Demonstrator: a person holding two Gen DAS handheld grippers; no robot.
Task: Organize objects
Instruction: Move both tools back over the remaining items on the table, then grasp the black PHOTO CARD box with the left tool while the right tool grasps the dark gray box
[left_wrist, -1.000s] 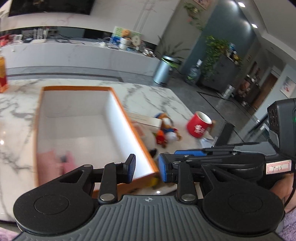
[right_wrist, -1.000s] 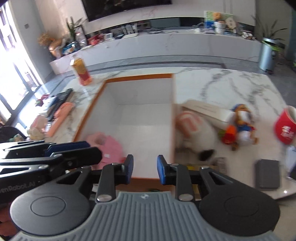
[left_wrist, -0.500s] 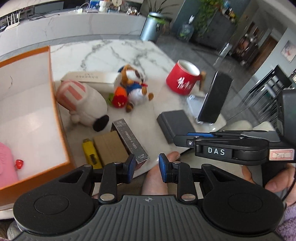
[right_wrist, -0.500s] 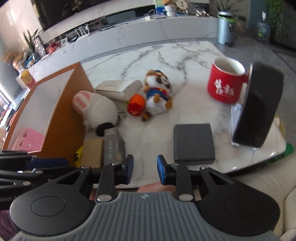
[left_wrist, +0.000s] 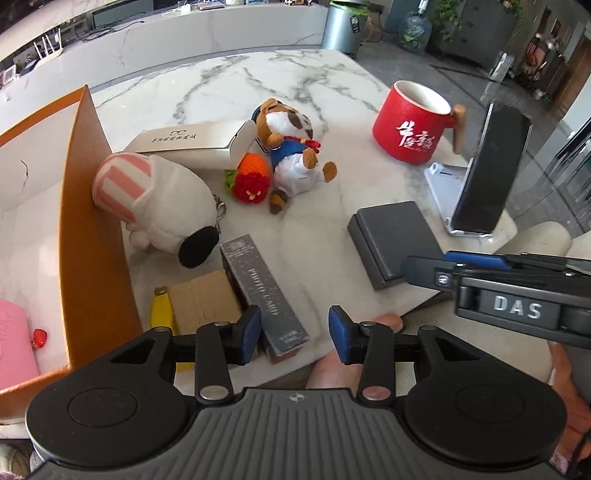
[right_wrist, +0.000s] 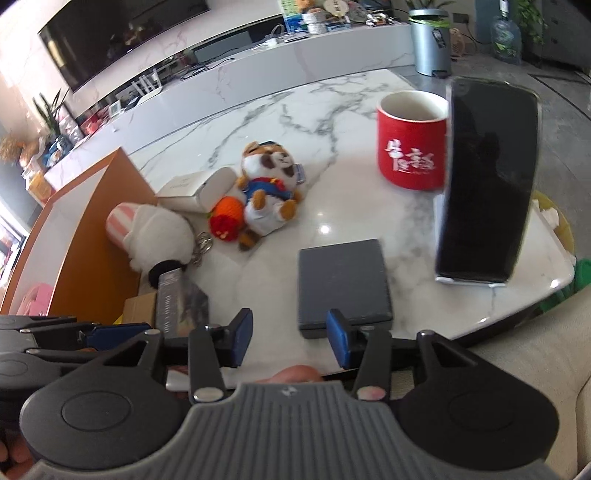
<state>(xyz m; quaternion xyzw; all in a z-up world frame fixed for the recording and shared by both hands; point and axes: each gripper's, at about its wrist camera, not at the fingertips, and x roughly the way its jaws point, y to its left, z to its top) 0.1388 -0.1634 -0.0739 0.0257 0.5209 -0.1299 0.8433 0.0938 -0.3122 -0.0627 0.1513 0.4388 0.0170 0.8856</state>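
Black grippers, blue-padded jaws, grey ribbed housings.

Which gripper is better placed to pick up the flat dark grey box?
Right. The right gripper is open and aligned before the flat dark grey box; the open left gripper faces the tall silver-grey carton.

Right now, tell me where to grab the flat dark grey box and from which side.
Grip the flat dark grey box across its two long side edges, coming from the near table edge. It lies flat, apart from other things, right ahead of the open right gripper.
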